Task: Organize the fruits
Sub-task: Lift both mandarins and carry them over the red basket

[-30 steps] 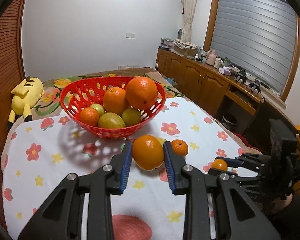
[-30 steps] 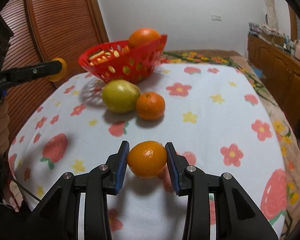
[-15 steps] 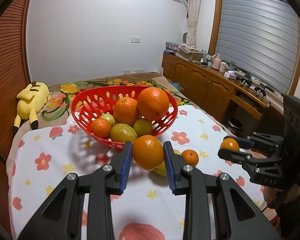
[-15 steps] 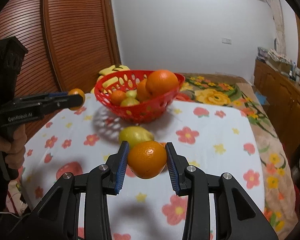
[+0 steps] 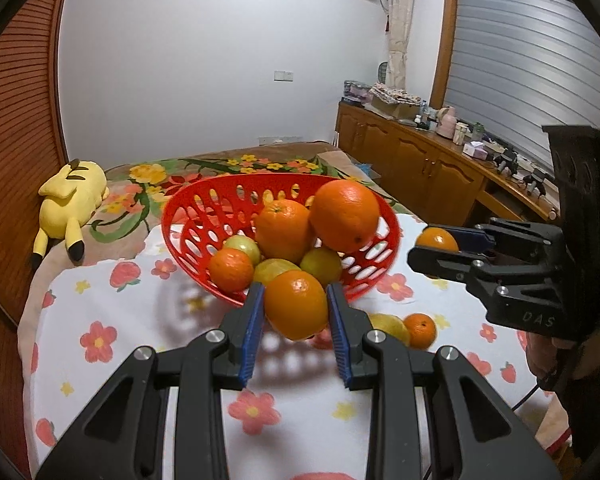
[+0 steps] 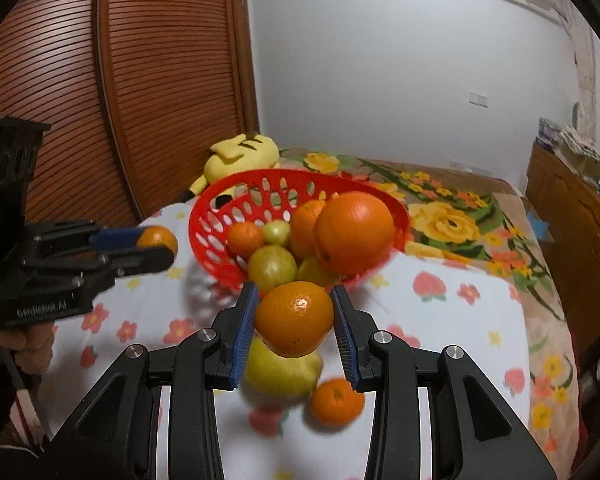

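I had an orange [image 5: 296, 305] clamped between the blue pads of my left gripper [image 5: 296, 316], and a second orange [image 6: 295, 319] clamped in my right gripper [image 6: 294, 324]. Both were lifted off the flowered cloth [image 5: 112, 360]. The red basket [image 5: 188, 216] lay straight ahead of each gripper and a little lower, its near rim just behind each held fruit. I judged the left one slightly nearer, so it should release first, onto the free side left of the pile. The fruits are round, so no long axis mattered. The right view showed a yellow-green fruit [image 6: 280, 372] and a small orange [image 6: 336, 402] on the cloth below the right gripper; the left view showed them beside its own right finger.
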A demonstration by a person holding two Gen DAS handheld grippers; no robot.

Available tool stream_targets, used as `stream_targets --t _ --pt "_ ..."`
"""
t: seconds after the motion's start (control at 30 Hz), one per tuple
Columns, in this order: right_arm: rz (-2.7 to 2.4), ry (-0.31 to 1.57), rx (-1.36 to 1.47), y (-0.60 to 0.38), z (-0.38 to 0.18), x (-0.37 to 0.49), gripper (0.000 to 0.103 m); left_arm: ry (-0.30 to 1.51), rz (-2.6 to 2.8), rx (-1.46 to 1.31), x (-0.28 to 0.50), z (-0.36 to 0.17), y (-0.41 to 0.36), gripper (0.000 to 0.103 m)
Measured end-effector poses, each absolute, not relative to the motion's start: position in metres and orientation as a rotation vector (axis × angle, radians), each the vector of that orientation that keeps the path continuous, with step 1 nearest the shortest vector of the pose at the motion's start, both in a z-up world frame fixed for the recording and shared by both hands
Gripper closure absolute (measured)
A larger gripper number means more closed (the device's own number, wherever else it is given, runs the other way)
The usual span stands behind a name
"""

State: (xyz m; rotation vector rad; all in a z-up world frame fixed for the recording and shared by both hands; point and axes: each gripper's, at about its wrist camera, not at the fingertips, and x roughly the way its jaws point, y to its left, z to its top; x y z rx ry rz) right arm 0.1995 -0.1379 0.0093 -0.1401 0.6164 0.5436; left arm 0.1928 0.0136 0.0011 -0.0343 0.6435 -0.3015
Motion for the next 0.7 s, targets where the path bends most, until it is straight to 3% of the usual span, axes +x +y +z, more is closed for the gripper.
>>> stream_targets --t 0.7 --pt "0.62 0.674 -0.202 -0.091 -0.009 0.261 0.066 0.68 -0.273 -0.04 0.256 -0.011 0.035 0.073"
